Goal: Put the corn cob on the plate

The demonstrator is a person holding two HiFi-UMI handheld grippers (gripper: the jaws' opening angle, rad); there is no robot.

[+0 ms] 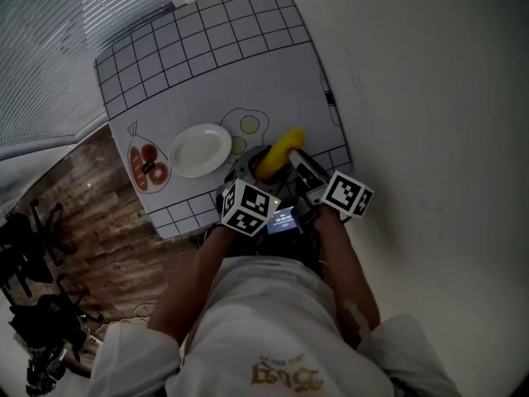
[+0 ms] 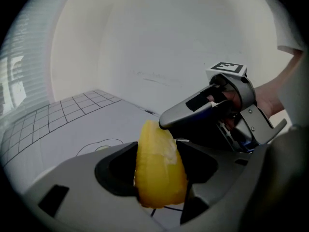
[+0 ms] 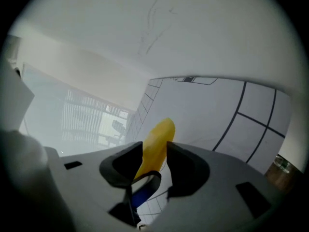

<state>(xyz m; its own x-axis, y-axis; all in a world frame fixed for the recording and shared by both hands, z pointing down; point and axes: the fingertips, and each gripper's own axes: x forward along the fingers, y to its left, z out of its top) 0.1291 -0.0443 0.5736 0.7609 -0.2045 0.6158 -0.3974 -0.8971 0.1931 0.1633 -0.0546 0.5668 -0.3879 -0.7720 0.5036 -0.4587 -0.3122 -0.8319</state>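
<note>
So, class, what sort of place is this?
Probably an indoor test room staged as a dining table: a grid-printed mat with drawn food, a white plate and a corn cob, window blinds alongside.

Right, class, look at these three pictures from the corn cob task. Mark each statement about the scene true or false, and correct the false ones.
1. The corn cob lies on the plate. False: it sits in a claw, off to one side of the plate, and nothing lies on the plate.
2. The left claw is shut on the corn cob. True.
3. The plate is round and white. True.
4. The corn cob is green. False: it is yellow.
5. The mat under the plate is plain. False: it has grid lines and drawings printed on it.
</note>
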